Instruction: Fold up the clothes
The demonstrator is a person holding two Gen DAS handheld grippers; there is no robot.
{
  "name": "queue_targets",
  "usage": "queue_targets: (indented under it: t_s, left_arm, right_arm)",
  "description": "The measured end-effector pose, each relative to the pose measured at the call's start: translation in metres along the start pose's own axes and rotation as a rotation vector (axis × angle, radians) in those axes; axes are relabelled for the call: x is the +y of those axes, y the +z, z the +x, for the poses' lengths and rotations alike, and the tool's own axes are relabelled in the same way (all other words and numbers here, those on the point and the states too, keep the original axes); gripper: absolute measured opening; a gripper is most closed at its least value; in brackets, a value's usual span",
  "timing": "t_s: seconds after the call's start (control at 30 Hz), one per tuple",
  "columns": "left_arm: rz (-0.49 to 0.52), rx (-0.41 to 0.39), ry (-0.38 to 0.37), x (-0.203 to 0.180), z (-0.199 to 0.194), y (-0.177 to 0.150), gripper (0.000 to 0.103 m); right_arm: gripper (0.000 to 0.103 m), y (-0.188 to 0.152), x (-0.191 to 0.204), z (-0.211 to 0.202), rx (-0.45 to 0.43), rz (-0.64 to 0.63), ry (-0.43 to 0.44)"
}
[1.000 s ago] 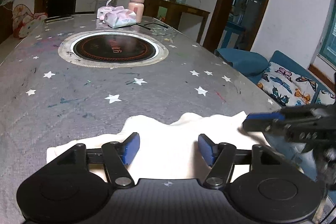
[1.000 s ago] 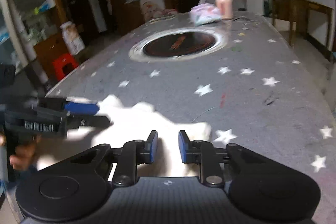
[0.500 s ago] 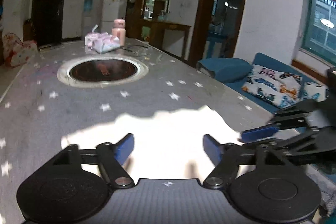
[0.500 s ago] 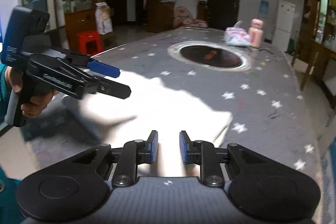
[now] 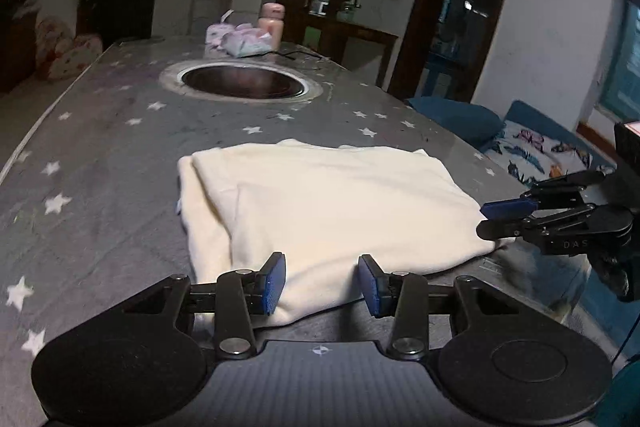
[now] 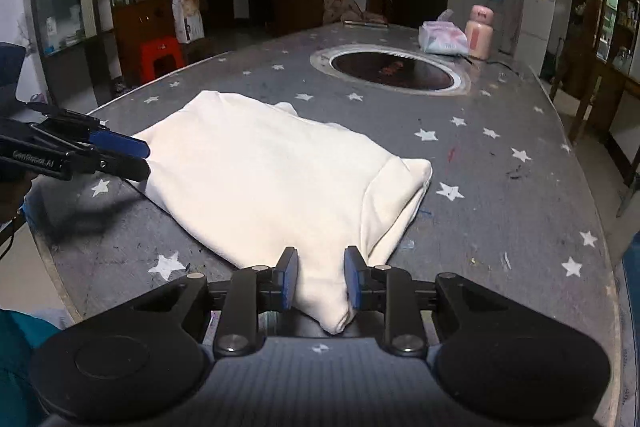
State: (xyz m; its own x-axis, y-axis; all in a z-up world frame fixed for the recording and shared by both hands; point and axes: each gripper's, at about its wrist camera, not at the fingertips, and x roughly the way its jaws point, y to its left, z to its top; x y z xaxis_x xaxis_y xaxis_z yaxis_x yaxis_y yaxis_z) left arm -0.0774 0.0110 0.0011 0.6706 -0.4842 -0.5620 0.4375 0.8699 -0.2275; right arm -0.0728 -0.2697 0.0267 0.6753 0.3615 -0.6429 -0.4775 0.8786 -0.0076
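Star-patterned worktop (image 5: 100, 155), dim room. The folded cloth (image 5: 332, 203) lay near the hob (image 5: 244, 83). Left gripper (image 5: 322, 281) fingers gaped, empty; right gripper (image 6: 321, 277) fingers bracketed a corner, grip uncertain. Lifting one-sided could undo the fold.

One folded cream garment (image 5: 320, 203); two grippers, left gripper (image 5: 322, 285), right gripper (image 6: 321, 279); one star-patterned table (image 6: 500, 211); one round cooktop (image 6: 390, 70); one pink bottle (image 6: 479, 31); one tissue pack (image 6: 442, 39); one red stool (image 6: 161, 55).
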Motion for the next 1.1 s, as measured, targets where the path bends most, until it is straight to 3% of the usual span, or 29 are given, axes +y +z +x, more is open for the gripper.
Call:
queue_targets:
  t_s: [0.2,0.43,0.6,0.73,0.87,1.0,1.1]
  left_arm:
    - [-0.001,-0.061,-0.011,-0.004,-0.005,0.019,0.049]
    - [-0.074,-0.004,0.026,0.016,0.018,0.022,0.049]
    - [-0.067,-0.016,0.01,0.014,0.018,0.027,0.069]
    - [-0.07,-0.037,0.021,0.015,0.026,0.035,0.07]
    - [-0.117,-0.007,0.042,0.026,0.035,0.035,0.071]
    - [-0.142,0.013,0.052,0.033,0.036,0.033,0.079]
    - [-0.151,0.014,0.057,0.034,0.034,0.033,0.087]
  right_arm:
    - [0.026,0.015,0.006,-0.004,-0.042,-0.025,0.02]
    - [0.028,0.013,0.003,0.022,-0.003,0.017,0.038]
    - [0.031,0.024,-0.006,0.016,-0.028,0.026,0.038]
    - [0.032,0.039,-0.021,0.032,-0.046,0.062,0.012]
    - [0.033,0.039,-0.04,0.056,-0.006,0.133,-0.01]
    - [0.033,0.037,-0.049,0.056,-0.018,0.184,-0.017]
    - [0.044,0.04,-0.042,0.049,-0.037,0.162,-0.022]
